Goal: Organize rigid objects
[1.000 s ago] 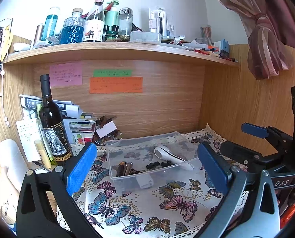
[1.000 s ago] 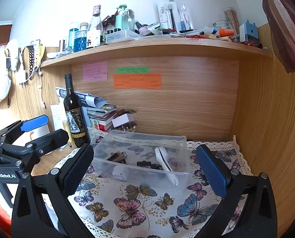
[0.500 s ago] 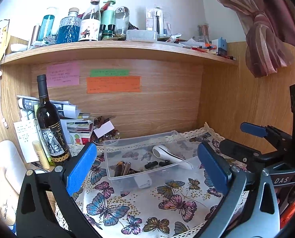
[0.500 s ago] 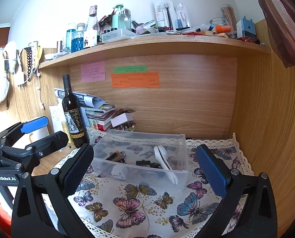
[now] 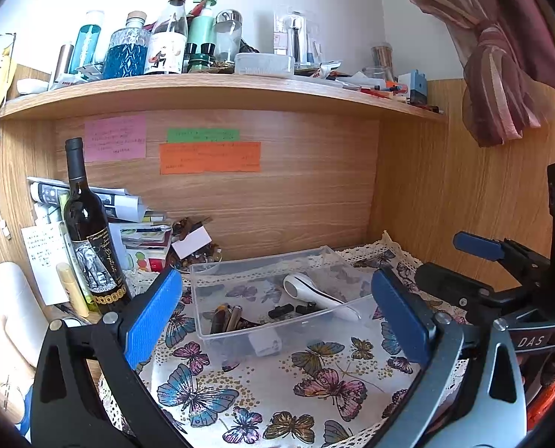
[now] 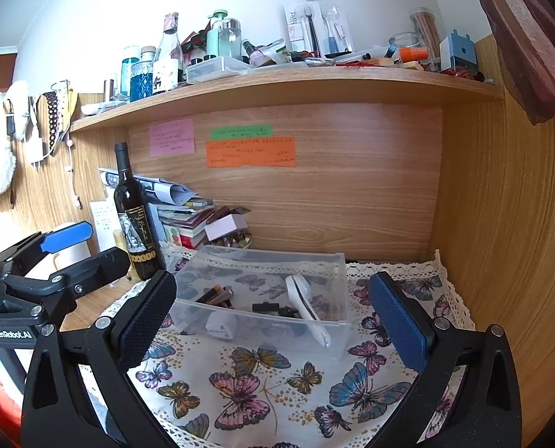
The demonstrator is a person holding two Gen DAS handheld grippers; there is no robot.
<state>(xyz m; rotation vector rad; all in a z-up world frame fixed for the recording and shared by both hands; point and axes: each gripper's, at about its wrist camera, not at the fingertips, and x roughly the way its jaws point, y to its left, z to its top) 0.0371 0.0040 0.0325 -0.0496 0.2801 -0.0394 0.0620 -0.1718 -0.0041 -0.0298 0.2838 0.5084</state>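
Both grippers, left gripper [image 5: 277,321] and right gripper [image 6: 273,321], stay wide open, holding nothing, a bit nearer the clear box [image 5: 277,313] now.

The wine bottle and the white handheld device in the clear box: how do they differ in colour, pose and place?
The wine bottle is dark with a pictured label; the white handheld device is plain white. The wine bottle stands upright; the white handheld device lies slanted. The wine bottle stands outside the clear plastic box, to its left; the white handheld device lies inside it. Neither is held by a gripper.
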